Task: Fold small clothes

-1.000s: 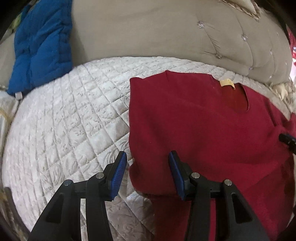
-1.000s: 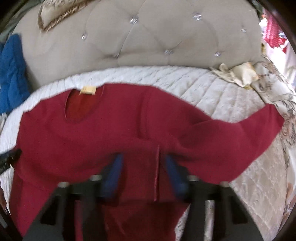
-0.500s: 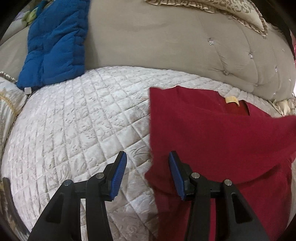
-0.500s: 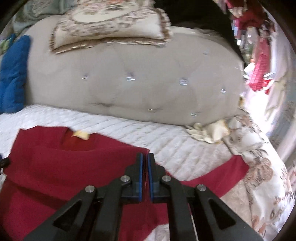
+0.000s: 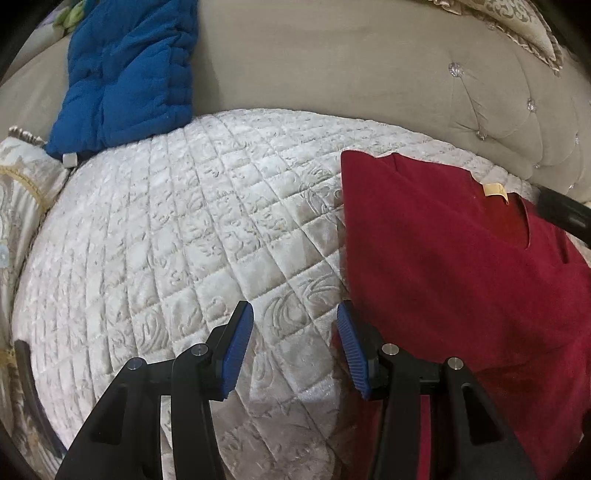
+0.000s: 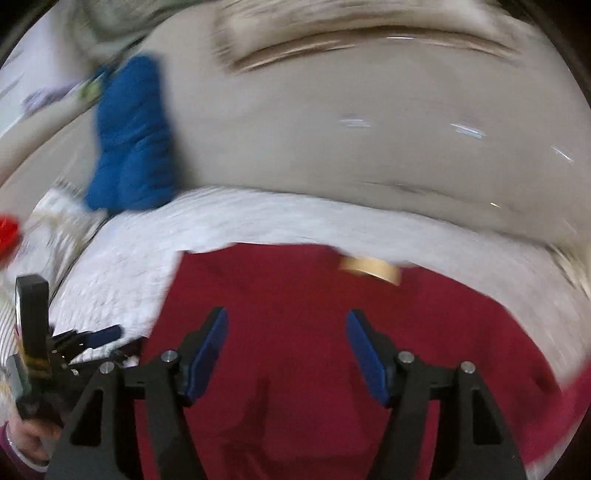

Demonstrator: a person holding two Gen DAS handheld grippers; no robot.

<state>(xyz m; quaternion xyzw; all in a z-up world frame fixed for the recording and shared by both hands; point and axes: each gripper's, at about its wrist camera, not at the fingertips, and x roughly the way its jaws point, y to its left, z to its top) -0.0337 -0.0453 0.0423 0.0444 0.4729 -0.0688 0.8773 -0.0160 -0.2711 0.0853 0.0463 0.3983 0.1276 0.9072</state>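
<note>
A dark red sweater (image 5: 443, 266) lies flat on the white quilted cover (image 5: 184, 240), its neck and yellow tag (image 5: 495, 190) toward the headboard. My left gripper (image 5: 293, 314) is open and empty, over bare quilt just left of the sweater's left edge. The right wrist view is blurred. There my right gripper (image 6: 286, 317) hovers over the sweater (image 6: 295, 369) below the tag (image 6: 369, 267). Its jaws are opening and nothing is between the pads. The left gripper (image 6: 110, 339) shows at the left of that view. The right gripper's black body pokes in at the right of the left wrist view.
A blue padded garment (image 5: 129, 74) leans on the beige tufted headboard (image 5: 332, 66) at the back left. A patterned cushion (image 5: 524, 22) sits on top at the right, a pillow (image 5: 22, 177) at the left edge. A person's hand (image 6: 29, 439) holds the left gripper.
The right gripper closed on the sweater's right sleeve, swung left across the body and has let go, its jaws now apart. The left gripper stayed open, and the sweater now sits further right in its view.
</note>
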